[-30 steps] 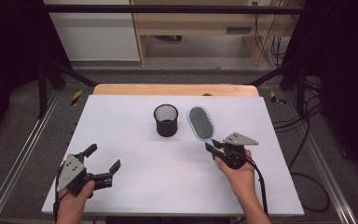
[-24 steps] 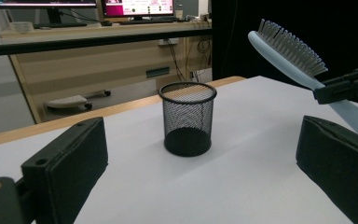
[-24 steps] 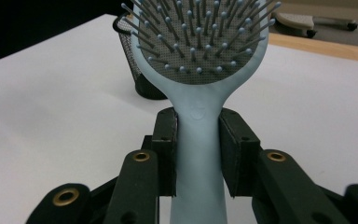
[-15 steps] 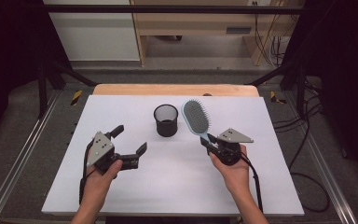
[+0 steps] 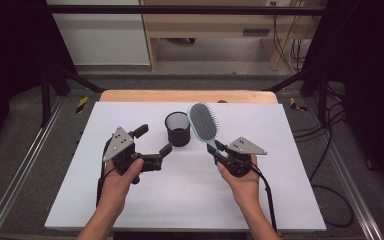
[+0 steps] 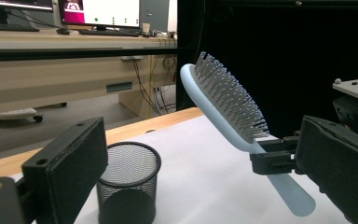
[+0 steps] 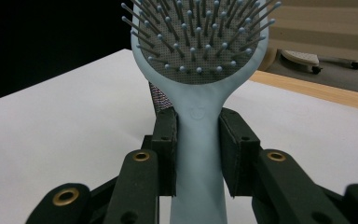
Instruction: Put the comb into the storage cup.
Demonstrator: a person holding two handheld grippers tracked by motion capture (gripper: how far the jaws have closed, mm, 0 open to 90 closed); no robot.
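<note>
Your right gripper (image 5: pixel 219 151) clamps the pale blue hairbrush (image 5: pixel 203 123) by its handle, head raised beside the mesh pen cup (image 5: pixel 178 129), likely for dropping in; your left gripper (image 5: pixel 153 141) waits spread, empty.

I'm working in a lab or test room — black curtains hang on both sides, cables (image 5: pixel 330 165) trail off the table's (image 5: pixel 300 200) right edge, and beyond its far edge stand wooden desks (image 6: pixel 51 88) with monitors (image 6: pixel 100 11) and a keyboard (image 6: pixel 109 32).
</note>
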